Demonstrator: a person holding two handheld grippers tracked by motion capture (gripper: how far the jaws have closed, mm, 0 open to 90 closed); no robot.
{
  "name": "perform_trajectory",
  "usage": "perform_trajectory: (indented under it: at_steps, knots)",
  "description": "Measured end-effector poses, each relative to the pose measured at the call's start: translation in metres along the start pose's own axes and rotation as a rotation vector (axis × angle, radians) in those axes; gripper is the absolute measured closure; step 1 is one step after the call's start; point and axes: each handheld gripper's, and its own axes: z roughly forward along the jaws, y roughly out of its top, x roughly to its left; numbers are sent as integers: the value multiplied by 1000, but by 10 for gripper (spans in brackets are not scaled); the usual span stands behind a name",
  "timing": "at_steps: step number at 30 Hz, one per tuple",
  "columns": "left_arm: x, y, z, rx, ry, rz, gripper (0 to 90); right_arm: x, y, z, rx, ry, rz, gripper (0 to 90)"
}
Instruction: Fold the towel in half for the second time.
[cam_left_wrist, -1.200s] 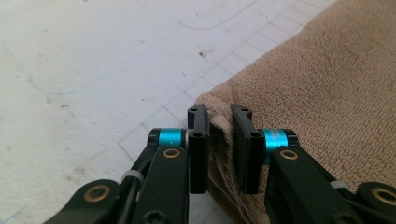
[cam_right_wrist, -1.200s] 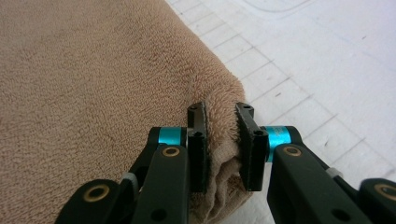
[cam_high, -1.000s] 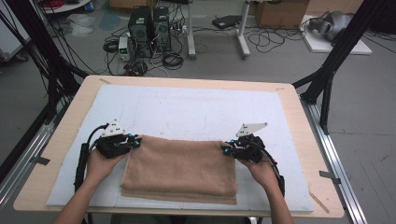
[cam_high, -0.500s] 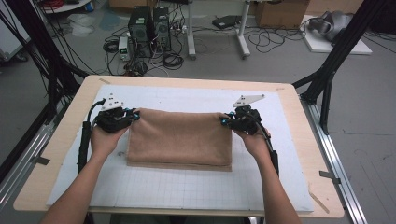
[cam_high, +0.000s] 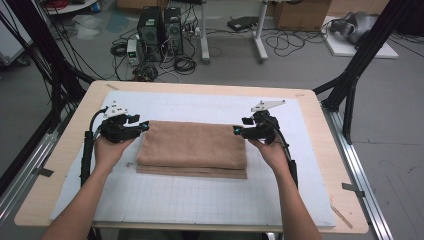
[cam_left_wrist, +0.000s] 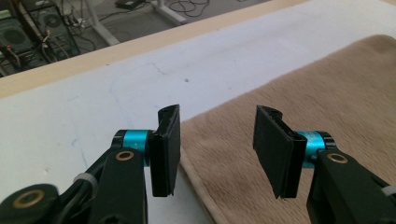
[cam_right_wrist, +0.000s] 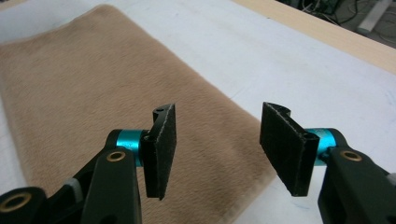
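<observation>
A brown towel (cam_high: 192, 149) lies folded on the white mat (cam_high: 200, 200) in the middle of the table (cam_high: 320, 165). It is flat, with its layers showing along the near edge.

The left gripper (cam_high: 142, 126) sits at the towel's left end, by the far corner. Its jaws have just been opening and now stand apart with nothing pinched between them. In the left gripper view, the left gripper (cam_left_wrist: 217, 144) hangs over the towel's (cam_left_wrist: 303, 98) edge, one jaw over the mat (cam_left_wrist: 93, 102) and one over the cloth, neither pressing on it.

The right gripper (cam_high: 237, 131) sits at the towel's right end, also near the far corner. Its jaws have just been opening too, and they are apart and hold nothing. In the right gripper view, the right gripper (cam_right_wrist: 217, 144) floats above the towel's (cam_right_wrist: 93, 93) corner, with the mat (cam_right_wrist: 289, 60) beside it.

The person's hands hold both grippers, one on each side of the towel.
</observation>
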Motion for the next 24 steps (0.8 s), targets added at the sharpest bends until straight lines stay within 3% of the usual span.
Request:
perform_trajectory:
  at_steps: [4, 10, 17, 24]
  knots:
    - [-3, -8, -5, 3, -13, 11, 508, 8, -5, -2, -3, 8, -12, 435]
    - [-7, -13, -12, 1, -52, 2, 482, 11, -18, -3, -5, 20, 14, 388]
    - [-18, -16, -14, -6, -74, 35, 422, 15, -25, -8, -23, 17, 31, 318]
    - [-22, -24, -15, 23, -99, 28, 380, 21, -31, -14, -29, 14, 39, 281]
